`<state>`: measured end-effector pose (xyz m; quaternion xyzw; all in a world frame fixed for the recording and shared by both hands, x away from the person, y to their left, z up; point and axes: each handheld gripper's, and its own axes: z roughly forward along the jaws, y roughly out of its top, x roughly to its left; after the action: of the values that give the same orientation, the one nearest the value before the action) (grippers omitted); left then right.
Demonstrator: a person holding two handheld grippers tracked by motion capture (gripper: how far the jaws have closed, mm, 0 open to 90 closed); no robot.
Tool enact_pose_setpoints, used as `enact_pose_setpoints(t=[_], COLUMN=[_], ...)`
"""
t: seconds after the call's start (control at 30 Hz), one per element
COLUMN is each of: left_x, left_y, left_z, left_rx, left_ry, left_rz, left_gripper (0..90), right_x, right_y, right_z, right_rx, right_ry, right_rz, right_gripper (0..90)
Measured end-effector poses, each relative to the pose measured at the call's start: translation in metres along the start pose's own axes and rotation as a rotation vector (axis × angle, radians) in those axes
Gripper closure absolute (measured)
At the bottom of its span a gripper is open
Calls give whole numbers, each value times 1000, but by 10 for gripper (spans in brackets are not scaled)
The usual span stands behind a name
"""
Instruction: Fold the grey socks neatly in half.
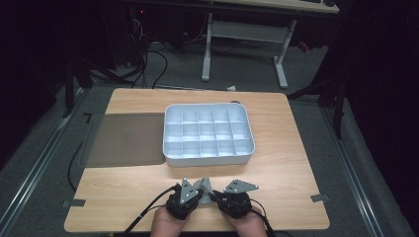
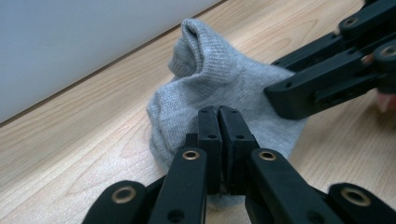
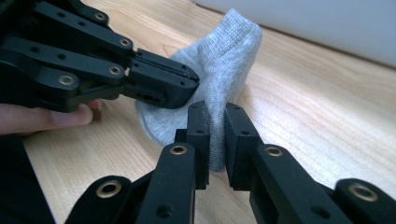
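My left gripper (image 2: 218, 122) and right gripper (image 3: 215, 122) both pinch the small grey knitted sock (image 2: 219, 88) near the table's front edge; thin holds; pulling apart could slip one free.

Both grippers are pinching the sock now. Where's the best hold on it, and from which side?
Grip the sock at its opposite edges, one hand-held gripper from each side, low along the table. It is bunched, cuff raised toward the tray, so the thin folded edges fit between the jaws best.
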<state>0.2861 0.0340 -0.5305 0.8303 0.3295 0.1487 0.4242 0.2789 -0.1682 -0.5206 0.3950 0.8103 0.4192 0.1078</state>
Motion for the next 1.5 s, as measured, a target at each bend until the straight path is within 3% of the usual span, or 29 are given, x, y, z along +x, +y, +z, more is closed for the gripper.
enact_pose_setpoints(t=[0.37, 0.53, 0.6, 0.63, 0.8, 0.87, 0.9, 0.93, 0.97, 1.0, 1.03, 1.3, 1.5], left_x=[0, 0, 0, 1, 1, 1, 1, 1, 1, 2, 2, 1, 1], left_y=[0, 0, 0, 0, 0, 0, 0, 0, 0, 0, 0, 0, 0], left_z=[3, 3, 3, 3, 3, 3, 3, 3, 3, 3, 3, 2, 2], left_rx=[3, 4, 4, 5, 5, 5, 5, 5, 5, 3, 4, 4, 4], left_ry=[-15, -18, -20, -20, -26, -26, -26, -26, -27, -30, -31, -33, -34], left_rz=[3, 4, 3, 1, -5, -6, -5, -5, -5, -7, -8, -4, -5], left_gripper=[875, 877, 877, 877, 877, 877, 877, 876, 876, 876, 876, 874, 873], right_x=[1, 1, -2, -10, -24, -26, -26, -24, -24, -21, -20, -13, -9], right_y=[2, 7, 8, 8, 4, 3, 3, 2, 2, 2, 2, -1, -2], right_z=[-8, -21, -25, -31, -25, -17, -13, -8, -8, -6, -4, 5, 6], right_rx=[-29, -124, -146, -174, -133, -82, -60, -42, -42, -36, -34, 0, -13], right_ry=[-2, 34, 21, -21, -69, -81, -90, -94, -94, -93, -91, -92, -73], right_rz=[-6, -6, 3, 32, 75, 89, 87, 62, 62, 42, 39, -8, -19], right_gripper=[829, 712, 708, 701, 657, 651, 671, 749, 749, 830, 845, 900, 900])
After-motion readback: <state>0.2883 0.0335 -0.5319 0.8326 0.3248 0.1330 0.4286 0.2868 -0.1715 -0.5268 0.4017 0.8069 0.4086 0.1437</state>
